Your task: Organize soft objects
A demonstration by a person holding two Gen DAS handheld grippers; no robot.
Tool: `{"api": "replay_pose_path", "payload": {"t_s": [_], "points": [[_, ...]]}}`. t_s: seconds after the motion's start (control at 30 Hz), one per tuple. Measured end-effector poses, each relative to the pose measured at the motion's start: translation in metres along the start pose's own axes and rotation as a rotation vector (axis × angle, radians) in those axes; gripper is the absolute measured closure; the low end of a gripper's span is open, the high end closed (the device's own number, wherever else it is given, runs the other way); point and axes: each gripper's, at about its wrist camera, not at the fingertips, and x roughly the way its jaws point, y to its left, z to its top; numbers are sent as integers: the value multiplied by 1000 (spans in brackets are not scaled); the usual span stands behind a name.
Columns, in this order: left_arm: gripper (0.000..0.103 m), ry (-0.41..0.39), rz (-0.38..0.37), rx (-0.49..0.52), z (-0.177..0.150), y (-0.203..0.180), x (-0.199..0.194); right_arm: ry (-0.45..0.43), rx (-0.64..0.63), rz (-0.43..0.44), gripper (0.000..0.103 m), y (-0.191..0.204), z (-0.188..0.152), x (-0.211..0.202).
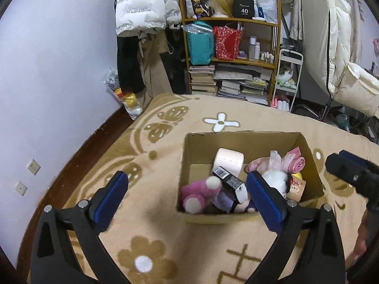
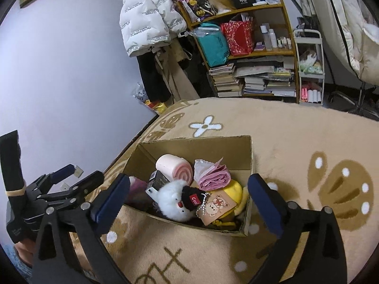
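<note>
My left gripper is spread wide, nothing between the pads, hovering just short of the cardboard box. My right gripper is spread wide too, empty, held above the box's near edge. I'd say both hang back because the soft things are already packed inside: pink plush, white fluffy toy, rolled pink towel, yellow plush. The box sits on the beige flowered blanket, open side up so I can drop things in.
</note>
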Motion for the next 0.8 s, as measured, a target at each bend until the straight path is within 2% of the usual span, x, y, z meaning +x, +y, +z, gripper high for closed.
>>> {"api": "replay_pose_path", "payload": {"t_s": [0.43, 0.8], "points": [[0, -115, 29, -78, -22, 27, -71, -95, -62, -26, 0, 20, -12, -62], [0, -124, 42, -72, -61, 35, -106, -151, -92, -27, 0, 33, -35, -101]]}}
